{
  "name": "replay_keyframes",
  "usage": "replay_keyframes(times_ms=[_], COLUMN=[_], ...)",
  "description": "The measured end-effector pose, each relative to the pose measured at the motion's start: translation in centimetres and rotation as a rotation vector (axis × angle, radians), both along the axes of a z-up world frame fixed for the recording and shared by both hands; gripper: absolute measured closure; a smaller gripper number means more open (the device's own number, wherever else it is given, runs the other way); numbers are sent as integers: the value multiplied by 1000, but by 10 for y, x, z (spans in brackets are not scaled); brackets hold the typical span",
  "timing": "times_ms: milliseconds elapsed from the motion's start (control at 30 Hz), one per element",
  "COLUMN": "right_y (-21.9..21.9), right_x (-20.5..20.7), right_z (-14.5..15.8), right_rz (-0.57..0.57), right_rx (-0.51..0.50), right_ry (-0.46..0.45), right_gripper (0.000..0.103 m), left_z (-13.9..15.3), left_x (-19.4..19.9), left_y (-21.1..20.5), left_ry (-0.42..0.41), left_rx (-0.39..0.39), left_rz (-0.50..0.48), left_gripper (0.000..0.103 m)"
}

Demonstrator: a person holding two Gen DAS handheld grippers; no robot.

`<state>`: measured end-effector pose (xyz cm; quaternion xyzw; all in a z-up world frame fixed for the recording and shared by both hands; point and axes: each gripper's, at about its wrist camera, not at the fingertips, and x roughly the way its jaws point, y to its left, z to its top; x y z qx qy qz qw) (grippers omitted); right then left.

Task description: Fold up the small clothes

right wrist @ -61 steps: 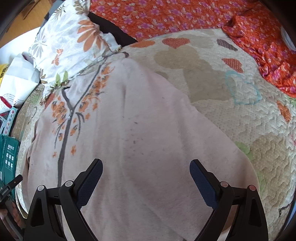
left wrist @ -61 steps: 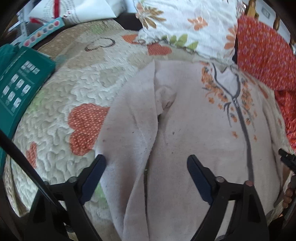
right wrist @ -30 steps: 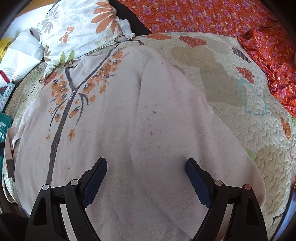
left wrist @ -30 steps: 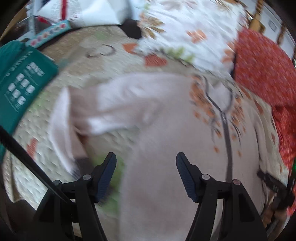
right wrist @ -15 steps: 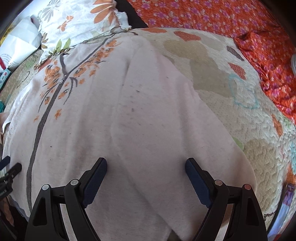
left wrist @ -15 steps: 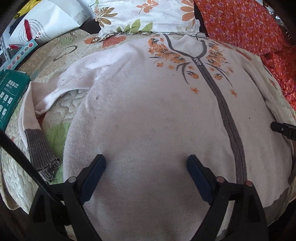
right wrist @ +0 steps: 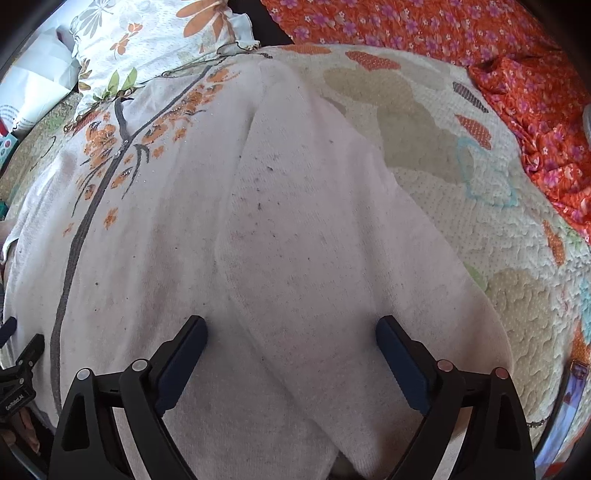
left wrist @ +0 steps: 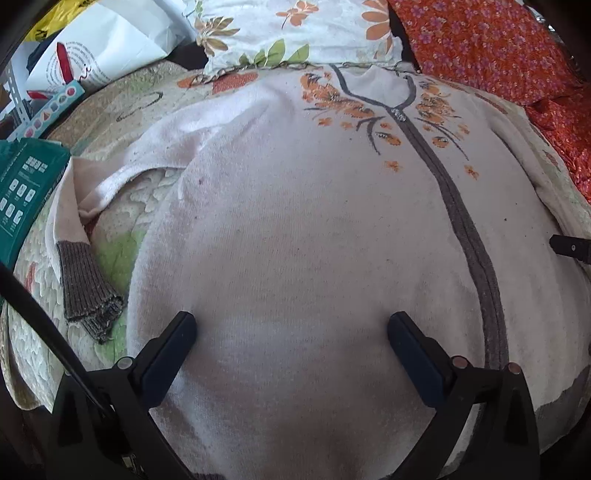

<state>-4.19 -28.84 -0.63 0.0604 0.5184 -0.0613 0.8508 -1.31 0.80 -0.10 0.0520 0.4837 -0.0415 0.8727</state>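
A pale pink zip cardigan [left wrist: 314, 229] with orange flower embroidery lies front up on the quilted bed. Its left sleeve lies out to the side, bent, with a grey ribbed cuff [left wrist: 88, 295] on the quilt. Its right sleeve [right wrist: 325, 236] is folded inward over the body. My left gripper [left wrist: 291, 332] is open and empty above the lower front. My right gripper [right wrist: 291, 339] is open and empty above the folded right sleeve. The right gripper's tip shows at the edge of the left wrist view [left wrist: 570, 248].
A floral pillow [left wrist: 295, 33] lies past the collar. An orange flowered cloth [right wrist: 443, 40] lies at the far right. A green box [left wrist: 22, 192] and a white bag [left wrist: 99, 48] lie at the left. The heart-patterned quilt [right wrist: 461, 177] spreads to the right.
The left sleeve, folded over the body two seconds ago, now lies out to the left with its cuff on the quilt. My left gripper has moved over the cardigan's front. Both grippers stay open.
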Motion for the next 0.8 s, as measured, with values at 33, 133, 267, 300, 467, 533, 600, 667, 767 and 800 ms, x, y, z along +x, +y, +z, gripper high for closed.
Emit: replay_keyframes(times_ms=[33, 133, 267, 300, 467, 533, 600, 667, 767, 800], right_y=[0, 2, 3, 5, 4, 4, 4, 4, 3, 2], right_x=[1, 4, 4, 4, 7, 11, 14, 15, 12, 11], right_z=[0, -2, -4, -5, -5, -5, -6, -6, -6, -5], right_rz=[2, 8, 16, 19, 16, 14, 13, 14, 31, 41], right_rx=[0, -1, -4, -11, -2, 1, 5, 7, 9, 9], right_ry=[4, 15, 6, 3, 9, 18, 18, 16, 11, 9], right_gripper=[5, 2, 0, 0, 0, 0, 0, 0, 0, 0], left_z=[0, 1, 0, 0, 1, 2, 2, 2, 1, 1], left_x=[2, 7, 8, 9, 7, 7, 9, 14, 19, 20], left_y=[0, -2, -2, -3, -4, -7, -8, -8, -7, -7], left_ry=[22, 70, 98, 103, 102, 100, 121, 167, 227, 237], left_rx=[0, 5, 12, 14, 32, 50, 54, 46, 31, 29], left_rz=[12, 50, 81, 86, 112, 119, 145, 201, 289, 308], left_gripper=[0, 0, 0, 0, 0, 0, 0, 0, 0, 0])
